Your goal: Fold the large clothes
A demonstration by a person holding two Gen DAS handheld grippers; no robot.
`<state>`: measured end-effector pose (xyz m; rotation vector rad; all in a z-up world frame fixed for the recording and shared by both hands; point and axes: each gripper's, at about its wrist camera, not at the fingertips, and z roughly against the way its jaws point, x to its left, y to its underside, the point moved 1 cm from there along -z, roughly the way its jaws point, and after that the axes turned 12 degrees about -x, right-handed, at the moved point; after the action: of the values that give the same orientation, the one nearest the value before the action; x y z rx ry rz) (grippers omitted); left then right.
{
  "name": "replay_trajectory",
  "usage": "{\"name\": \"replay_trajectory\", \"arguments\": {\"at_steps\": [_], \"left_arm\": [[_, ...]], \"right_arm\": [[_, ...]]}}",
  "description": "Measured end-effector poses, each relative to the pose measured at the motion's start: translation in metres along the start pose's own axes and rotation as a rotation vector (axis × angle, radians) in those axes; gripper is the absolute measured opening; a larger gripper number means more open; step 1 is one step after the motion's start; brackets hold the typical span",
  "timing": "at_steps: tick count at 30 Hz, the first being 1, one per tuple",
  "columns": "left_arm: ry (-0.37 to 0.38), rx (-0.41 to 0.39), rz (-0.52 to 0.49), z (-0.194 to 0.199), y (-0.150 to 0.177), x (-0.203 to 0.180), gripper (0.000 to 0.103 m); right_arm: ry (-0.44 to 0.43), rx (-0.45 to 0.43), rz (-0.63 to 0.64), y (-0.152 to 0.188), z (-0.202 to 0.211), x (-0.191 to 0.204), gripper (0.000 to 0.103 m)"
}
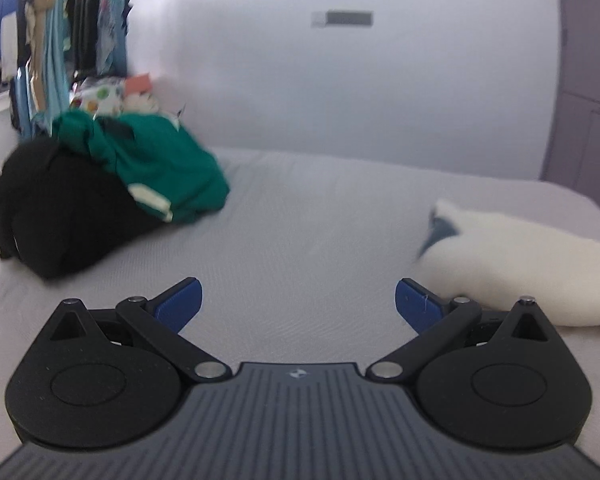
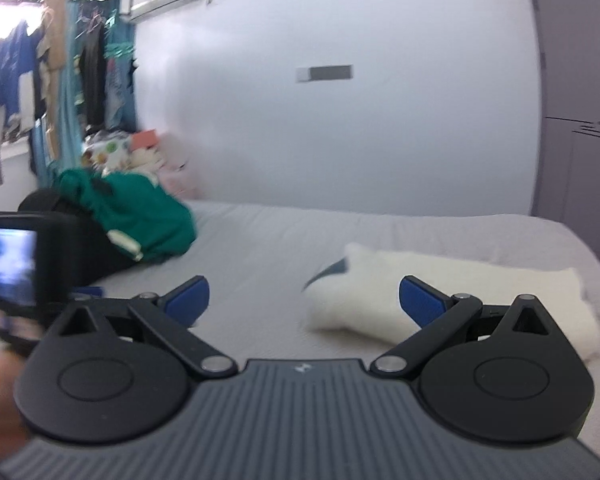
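Both grippers, left (image 1: 298, 304) and right (image 2: 304, 300), jaws wide apart, empty, above bed (image 1: 300, 216); no legible writing.

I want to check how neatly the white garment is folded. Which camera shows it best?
The right wrist view: the white folded garment lies almost whole on the bed, between and behind the open right gripper. The left wrist view catches it only at the right edge, cut off by the frame, beside the open left gripper.

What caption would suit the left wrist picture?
Open left gripper hovering over a grey bed, folded white garment right, green garment on black pile left.
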<state>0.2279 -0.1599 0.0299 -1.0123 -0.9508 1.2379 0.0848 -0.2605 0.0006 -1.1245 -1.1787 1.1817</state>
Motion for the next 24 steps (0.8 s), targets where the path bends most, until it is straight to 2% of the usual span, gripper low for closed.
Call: {"name": "replay_trajectory", "arguments": {"at_steps": [3,11,15,24], "left_arm": [[0.022,-0.018,-0.027,0.038,-0.015,-0.014,0.103],[0.161,-0.060,-0.018,0.121,-0.031,-0.053,0.103],[0.193,-0.073,-0.038,0.146,-0.031,-0.070,0.103],[0.224,-0.060,-0.033,0.187,-0.009,-0.089,0.103]], "right_arm": [[0.060,-0.007,-0.010,-0.012,0.017,-0.019,0.103],[0.190,0.037,-0.007,-0.014,0.057,-0.053,0.103],[0.234,0.075,0.044,-0.005,0.070,-0.060,0.103],[0.316,0.125,0.021,0.017,0.102,-0.087,0.103]]}}
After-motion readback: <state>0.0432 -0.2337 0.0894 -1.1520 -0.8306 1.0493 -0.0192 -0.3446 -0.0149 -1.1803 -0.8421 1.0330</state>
